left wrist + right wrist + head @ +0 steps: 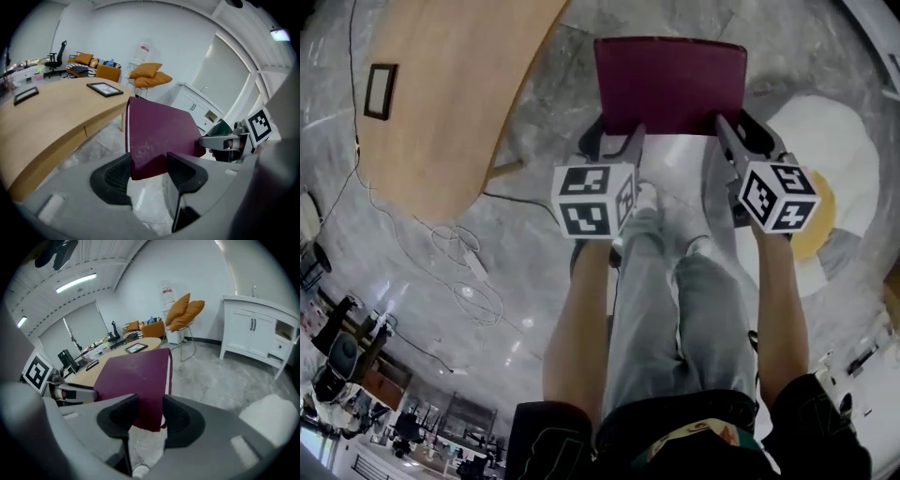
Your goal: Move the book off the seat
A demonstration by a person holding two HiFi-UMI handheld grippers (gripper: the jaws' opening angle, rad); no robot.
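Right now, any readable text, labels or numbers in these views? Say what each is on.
No text can be read in any view.
book: plain maroon cover, no title showing.
left hand-held gripper and right hand-held gripper: the marker cubes carry black-and-white square patterns only, no characters.
wall sign: white with red, too blurred to read.
framed panel on the wooden table: too small to read.
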